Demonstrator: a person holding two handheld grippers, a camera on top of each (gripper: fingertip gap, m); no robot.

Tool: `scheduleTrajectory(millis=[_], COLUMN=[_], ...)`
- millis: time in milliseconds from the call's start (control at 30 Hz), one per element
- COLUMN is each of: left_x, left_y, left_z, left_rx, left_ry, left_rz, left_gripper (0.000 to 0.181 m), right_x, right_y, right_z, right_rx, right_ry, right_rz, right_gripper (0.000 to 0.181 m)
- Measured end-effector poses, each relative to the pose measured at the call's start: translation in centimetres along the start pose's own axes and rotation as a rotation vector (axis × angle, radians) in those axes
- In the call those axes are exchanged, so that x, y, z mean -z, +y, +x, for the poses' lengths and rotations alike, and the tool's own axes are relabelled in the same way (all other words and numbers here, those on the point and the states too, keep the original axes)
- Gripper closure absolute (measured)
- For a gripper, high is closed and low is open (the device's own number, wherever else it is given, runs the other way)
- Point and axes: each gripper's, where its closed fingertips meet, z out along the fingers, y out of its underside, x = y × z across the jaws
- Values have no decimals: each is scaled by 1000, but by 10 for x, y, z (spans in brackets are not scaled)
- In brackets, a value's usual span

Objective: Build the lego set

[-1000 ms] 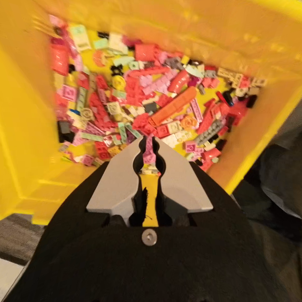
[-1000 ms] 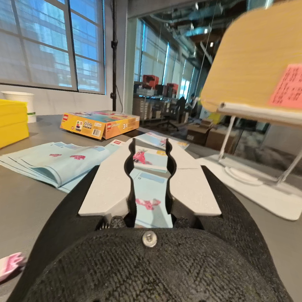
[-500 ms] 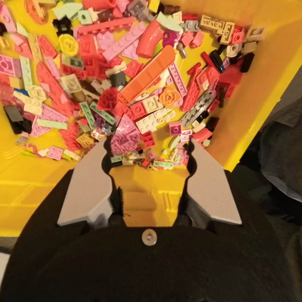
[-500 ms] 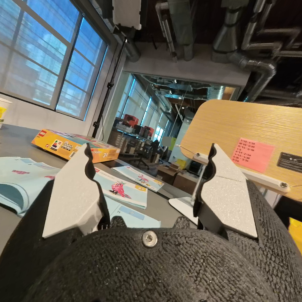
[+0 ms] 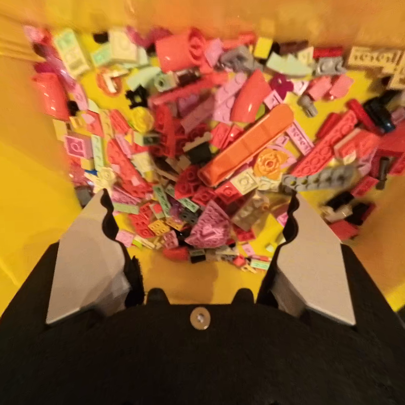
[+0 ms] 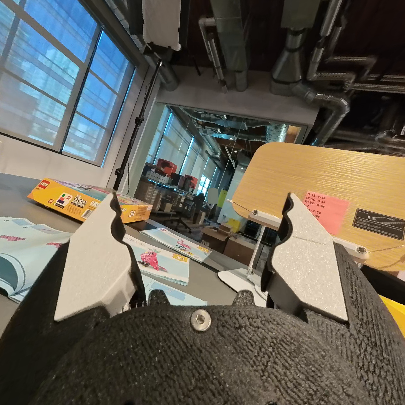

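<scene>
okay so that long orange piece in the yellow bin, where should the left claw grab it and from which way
Grip the long orange piece near its middle, across its narrow width, coming down from above. It lies diagonally on top of the pile, so turn the open left claw to straddle its long sides; the ends look hemmed in by other bricks.

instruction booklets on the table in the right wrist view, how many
3 in view: an open booklet at left, a closed booklet between the claw's fingers, and another closed booklet just beyond it. The claw may hide more.
</scene>
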Motion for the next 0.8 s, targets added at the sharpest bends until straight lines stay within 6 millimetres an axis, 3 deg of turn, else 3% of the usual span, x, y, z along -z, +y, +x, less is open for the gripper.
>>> scheduleTrajectory(millis=[167,233,333,467,667,800], left_x=[13,23,36,27,5,3], left_y=[-34,-48,-61,-61,-50,-47], left_z=[-34,-23,20,40,37,27], left_rx=[-2,-14,-57,-112,-175,-138], left_ry=[-146,-88,143,132,1,-4], left_rz=[199,297,399,342,203,194], left_gripper=[35,38,32,24,24,24], right_x=[0,1,2,2,1,1], right_y=[2,-1,-4,-2,2,3], right_z=[0,2,6,6,3,2], right_rx=[4,0,3,3,8,7], right_ry=[-1,4,21,21,6,3], right_rz=[-8,3,20,13,-8,-11], right_gripper=[38,41,45,46,45,46])
